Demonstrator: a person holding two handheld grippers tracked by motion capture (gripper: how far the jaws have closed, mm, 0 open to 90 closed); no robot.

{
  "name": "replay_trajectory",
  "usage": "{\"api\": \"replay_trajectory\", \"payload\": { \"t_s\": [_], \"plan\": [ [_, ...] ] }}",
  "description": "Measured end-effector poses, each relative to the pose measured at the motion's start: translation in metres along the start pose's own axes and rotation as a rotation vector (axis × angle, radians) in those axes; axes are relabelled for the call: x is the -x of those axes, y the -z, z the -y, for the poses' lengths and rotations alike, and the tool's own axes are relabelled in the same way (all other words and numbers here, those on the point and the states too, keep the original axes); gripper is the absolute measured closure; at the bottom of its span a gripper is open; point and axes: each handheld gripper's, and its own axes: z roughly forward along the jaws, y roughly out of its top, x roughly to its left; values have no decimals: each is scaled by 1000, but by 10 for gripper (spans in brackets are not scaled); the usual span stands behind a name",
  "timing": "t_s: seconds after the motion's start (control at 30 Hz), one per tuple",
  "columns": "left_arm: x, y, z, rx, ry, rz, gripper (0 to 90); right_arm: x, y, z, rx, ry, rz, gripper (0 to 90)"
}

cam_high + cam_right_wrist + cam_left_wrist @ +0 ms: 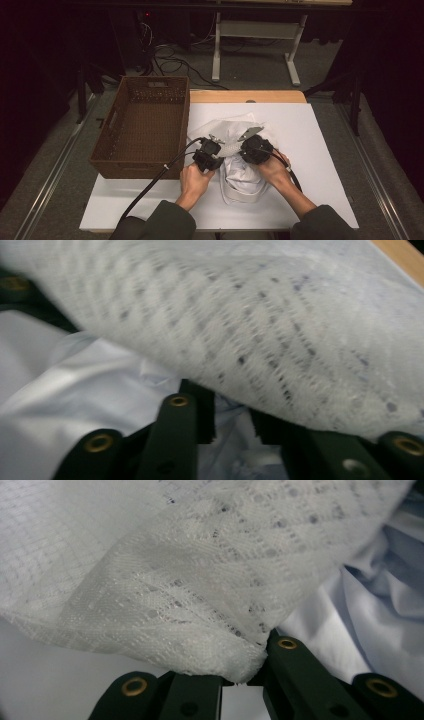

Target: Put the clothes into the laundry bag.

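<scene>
Left gripper (212,148) and right gripper (251,145) each pinch the lace band (165,590) of the white garment (244,172), mid-table toward the near edge. Advise level, equal tension before moving to the wicker basket (120,155) at the left edge.

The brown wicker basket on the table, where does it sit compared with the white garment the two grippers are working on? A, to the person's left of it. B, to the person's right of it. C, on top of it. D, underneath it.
A: in the high view the brown wicker basket stands at the table's left side, while the white garment lies beside it toward the middle, under the left gripper and right gripper.
</scene>
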Motion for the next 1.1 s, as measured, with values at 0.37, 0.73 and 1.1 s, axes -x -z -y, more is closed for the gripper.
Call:
{"api": "replay_trajectory", "payload": {
  "t_s": [0.37,0.73,1.1],
  "plan": [
    [3,16,32,-13,-21,54,872,6,-23,-19,-36,-19,58,837],
    [0,4,35,-26,10,93,728,-7,14,-2,-7,40,-74,613],
    [-2,6,36,-32,8,119,874,-25,-11,-20,-23,102,-22,828]
  ]
}}
